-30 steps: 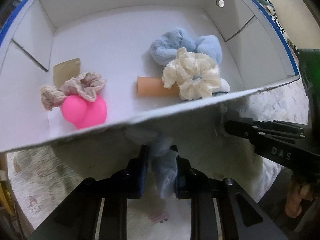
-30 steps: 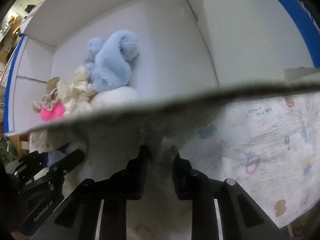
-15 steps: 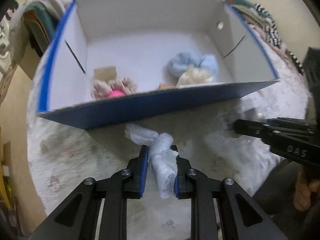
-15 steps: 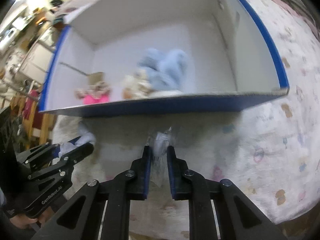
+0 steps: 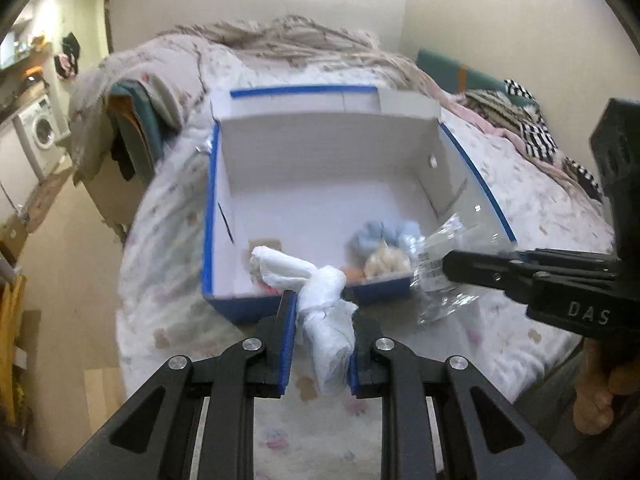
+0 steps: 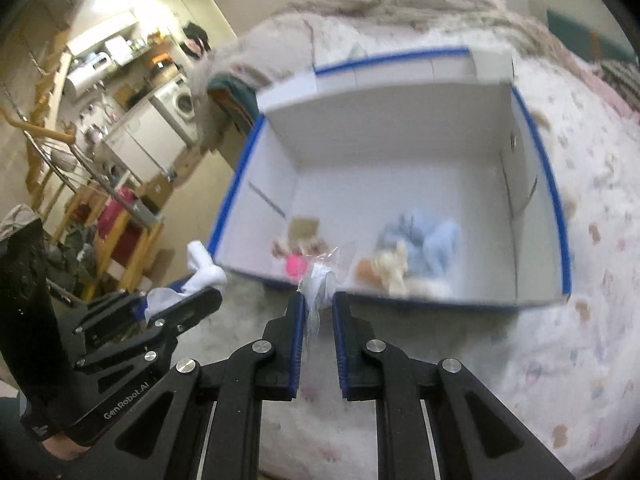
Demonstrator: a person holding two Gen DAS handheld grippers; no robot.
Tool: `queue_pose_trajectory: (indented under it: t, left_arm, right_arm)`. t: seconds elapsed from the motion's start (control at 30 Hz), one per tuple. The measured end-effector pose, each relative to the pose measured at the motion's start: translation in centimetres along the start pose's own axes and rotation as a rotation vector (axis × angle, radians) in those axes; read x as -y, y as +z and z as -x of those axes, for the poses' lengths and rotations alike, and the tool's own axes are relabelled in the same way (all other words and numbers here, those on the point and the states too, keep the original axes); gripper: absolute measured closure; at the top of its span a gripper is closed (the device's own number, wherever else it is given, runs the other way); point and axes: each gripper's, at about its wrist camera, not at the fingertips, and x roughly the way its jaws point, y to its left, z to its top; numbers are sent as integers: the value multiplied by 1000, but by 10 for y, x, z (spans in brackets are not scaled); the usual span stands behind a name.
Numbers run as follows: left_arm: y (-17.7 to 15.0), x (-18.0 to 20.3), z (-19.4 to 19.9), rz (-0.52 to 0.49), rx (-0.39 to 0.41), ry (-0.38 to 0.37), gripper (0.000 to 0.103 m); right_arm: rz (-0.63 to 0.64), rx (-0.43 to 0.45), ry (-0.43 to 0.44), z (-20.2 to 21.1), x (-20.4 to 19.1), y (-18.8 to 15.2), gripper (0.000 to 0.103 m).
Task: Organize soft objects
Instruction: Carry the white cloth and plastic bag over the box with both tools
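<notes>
Your left gripper (image 5: 322,344) is clamped on a white knotted cloth (image 5: 320,300); the cloth's free end sticks out forward, over the near wall of the blue-edged box (image 5: 216,184). In the right wrist view that same cloth (image 6: 202,276) shows just outside the box's near-left corner.

Your right gripper (image 6: 320,320) has its jaws nearly together, pinching a clear plastic bag (image 6: 320,280) with a white label. The bag (image 5: 444,276) hangs at the box's near-right corner, partly over the wall.

Inside the box, all against the near wall: light-blue fluffy scrunchie (image 6: 420,244) and cream scrunchie (image 6: 394,268) toward the right, an orange piece (image 6: 366,270) touching the cream one, pink ball (image 6: 296,266) and beige scrunchie (image 6: 302,246) toward the left. Brown card (image 6: 304,228) lies just behind the beige scrunchie.

The box sits on a patterned bedspread (image 6: 580,320). Washing machine (image 5: 42,130) is well left of the box.
</notes>
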Motion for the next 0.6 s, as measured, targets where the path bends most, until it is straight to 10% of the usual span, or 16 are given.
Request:
queue_pose_trajectory:
  t: [0.33,0.6]
  left_arm:
    - [44,-12,-12,52,13,14,84]
    - [78,-20,-41,52,-7,42,84]
  right_arm:
    - [-3,172,-57,17,18,36,87]
    - [-26,148,-88,-3,42,60,87]
